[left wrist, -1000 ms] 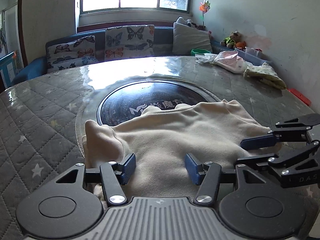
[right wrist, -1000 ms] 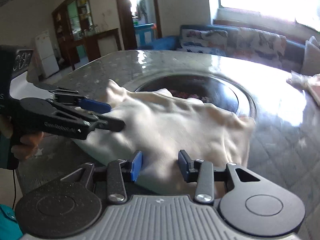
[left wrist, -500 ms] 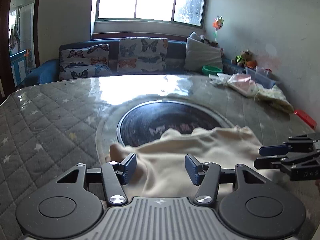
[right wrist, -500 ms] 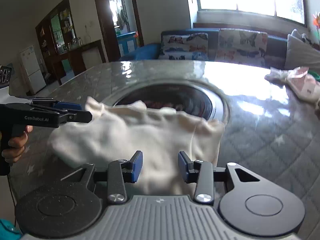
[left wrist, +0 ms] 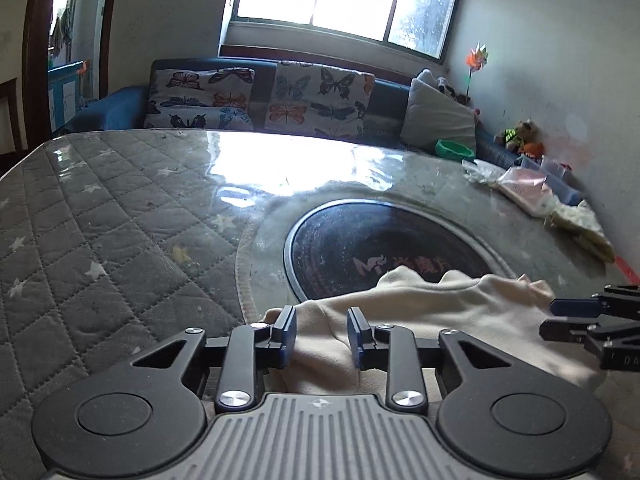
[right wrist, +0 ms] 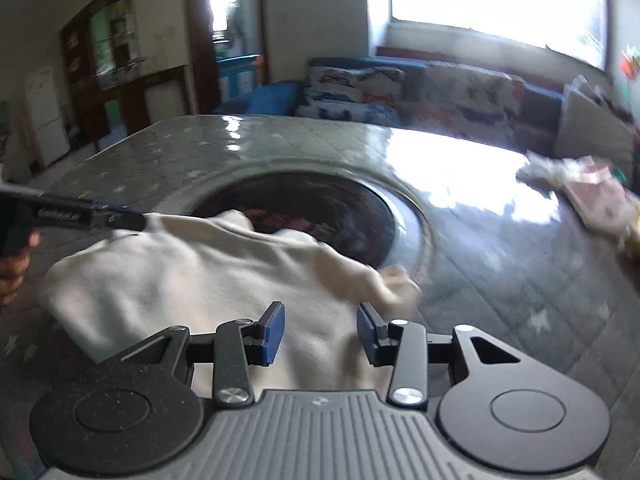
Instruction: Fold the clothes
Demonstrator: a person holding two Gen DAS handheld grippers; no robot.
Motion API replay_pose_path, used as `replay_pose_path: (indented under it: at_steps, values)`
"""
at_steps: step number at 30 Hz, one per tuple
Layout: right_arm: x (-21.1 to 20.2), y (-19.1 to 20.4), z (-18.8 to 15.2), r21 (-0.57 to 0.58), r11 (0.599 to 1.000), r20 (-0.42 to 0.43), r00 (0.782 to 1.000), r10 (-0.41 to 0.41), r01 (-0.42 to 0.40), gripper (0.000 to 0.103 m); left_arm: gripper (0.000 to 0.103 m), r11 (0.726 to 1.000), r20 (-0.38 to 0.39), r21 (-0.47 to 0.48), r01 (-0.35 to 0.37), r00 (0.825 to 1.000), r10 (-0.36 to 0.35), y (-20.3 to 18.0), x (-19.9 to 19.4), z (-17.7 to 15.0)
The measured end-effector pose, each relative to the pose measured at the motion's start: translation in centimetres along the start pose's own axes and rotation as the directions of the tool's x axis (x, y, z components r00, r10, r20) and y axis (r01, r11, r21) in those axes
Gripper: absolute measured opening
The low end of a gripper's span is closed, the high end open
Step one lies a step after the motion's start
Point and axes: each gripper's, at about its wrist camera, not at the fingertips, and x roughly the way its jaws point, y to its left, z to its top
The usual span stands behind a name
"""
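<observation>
A cream garment (left wrist: 440, 312) lies rumpled on the quilted table (left wrist: 120, 240), its far edge over the near rim of a dark round inset (left wrist: 380, 240). My left gripper (left wrist: 322, 332) sits low at the garment's left end. Its jaws are closing with a fold of cloth between the blue pads, and no pinch shows. In the right wrist view the garment (right wrist: 180, 280) spreads left of my right gripper (right wrist: 322, 330), which is open over the cloth near its right end. Each gripper also shows in the other's view: the right gripper (left wrist: 549, 315) and the left gripper (right wrist: 136, 220).
A pink-and-white bundle (left wrist: 524, 188) and a yellowish cloth (left wrist: 584, 228) lie at the table's far right. A green bowl (left wrist: 454, 148) and butterfly cushions (left wrist: 316, 100) sit on the sofa behind. A hand (right wrist: 14, 268) holds the left gripper's handle.
Both grippers drew back toward the near table edge. The garment went from puffed up over the inset to lying lower and flatter. The left jaws narrowed.
</observation>
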Motion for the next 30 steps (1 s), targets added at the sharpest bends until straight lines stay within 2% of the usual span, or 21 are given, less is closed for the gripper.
replay_pose_path:
  at_steps: [2,3,6,8,11,14,16,19,23,24,28,30]
  values:
    - [-0.7,1.7,0.8,-0.052,0.998,0.013,0.999,0.041,-0.04,0.041,0.045,1.0,0.009,-0.02,-0.01,1.0,0.011,0.3,-1.0,0.2]
    - [-1.0,2.8,1.1,-0.082,0.995,0.018,0.998,0.067,-0.065,0.045,0.046,0.999,0.005,-0.025,-0.029,1.0,0.029,0.5,-1.4,0.3]
    - [-1.5,6.0,1.8,-0.183,0.973,0.018,0.989,0.149,-0.143,0.047,0.048,0.996,-0.024,-0.062,-0.058,0.998,0.056,1.5,-2.1,0.4]
    - [-1.6,9.1,2.0,-0.284,0.934,0.002,0.974,0.228,-0.218,0.048,0.053,0.993,-0.048,-0.097,-0.065,0.997,0.061,2.1,-2.5,0.1]
    - [-1.1,13.1,1.9,-0.382,0.873,-0.033,0.948,0.316,-0.304,0.053,0.055,0.985,-0.075,-0.158,-0.073,0.995,0.062,3.0,-3.0,-0.3]
    - [-0.1,16.3,1.7,-0.471,0.816,-0.05,0.933,0.356,-0.336,0.055,0.057,0.972,-0.098,-0.226,-0.06,0.994,0.039,3.8,-3.4,-0.6]
    - [1.1,17.8,1.5,-0.495,0.801,-0.075,0.935,0.345,-0.336,0.056,0.06,0.965,-0.11,-0.258,-0.052,0.994,0.025,4.0,-3.7,-0.8]
    - [2.5,19.1,0.7,-0.526,0.8,-0.088,0.954,0.287,-0.289,0.053,0.067,0.953,-0.123,-0.3,-0.038,0.992,0.001,4.2,-4.0,-1.1]
    - [2.6,19.2,0.2,-0.535,0.802,-0.084,0.962,0.261,-0.265,0.025,0.074,0.934,-0.14,-0.356,-0.019,0.99,-0.033,4.4,-3.8,-1.3]
    - [2.4,18.9,0.4,-0.518,0.812,-0.075,0.959,0.272,-0.271,0.019,0.075,0.926,-0.145,-0.377,-0.017,0.989,-0.041,4.4,-3.7,-1.3]
    - [1.1,16.8,2.1,-0.384,0.865,-0.032,0.941,0.338,-0.324,0.013,0.086,0.878,-0.156,-0.479,0.011,0.983,-0.097,4.7,-3.2,-1.4]
    - [0.7,15.5,2.8,-0.315,0.882,-0.016,0.931,0.364,-0.35,0.012,0.087,0.854,-0.159,-0.52,0.02,0.98,-0.12,4.6,-2.9,-1.3]
